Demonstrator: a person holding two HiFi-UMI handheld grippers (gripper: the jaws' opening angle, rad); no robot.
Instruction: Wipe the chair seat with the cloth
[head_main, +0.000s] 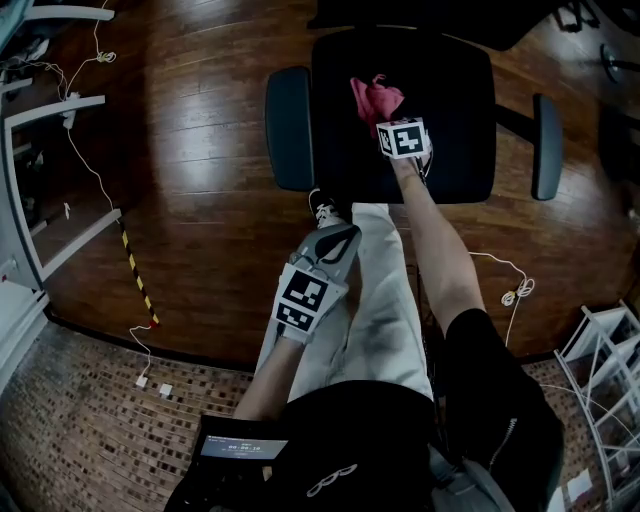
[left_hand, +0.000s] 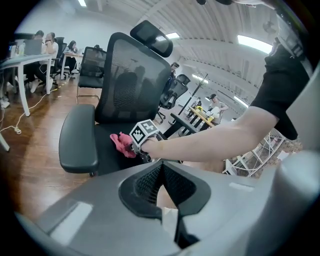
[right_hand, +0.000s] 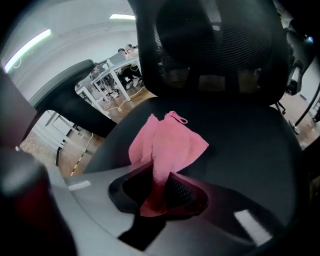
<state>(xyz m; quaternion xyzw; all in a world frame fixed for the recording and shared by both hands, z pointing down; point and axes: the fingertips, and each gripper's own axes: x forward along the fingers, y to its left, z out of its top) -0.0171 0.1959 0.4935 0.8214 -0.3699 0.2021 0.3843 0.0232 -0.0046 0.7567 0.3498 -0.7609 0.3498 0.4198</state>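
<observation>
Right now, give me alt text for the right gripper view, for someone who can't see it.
The right gripper has its jaws shut on a pink cloth, which fans out over the black chair seat. The chair's mesh backrest rises behind it.

Right tool reaches forward, clamped; left tool hangs back, jaws together.

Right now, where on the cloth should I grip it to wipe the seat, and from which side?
Grip the bunched near edge of the cloth, coming from the front of the seat, as the right gripper does now. The rest spreads out toward the backrest, so it would probably drag well across the seat.
</observation>
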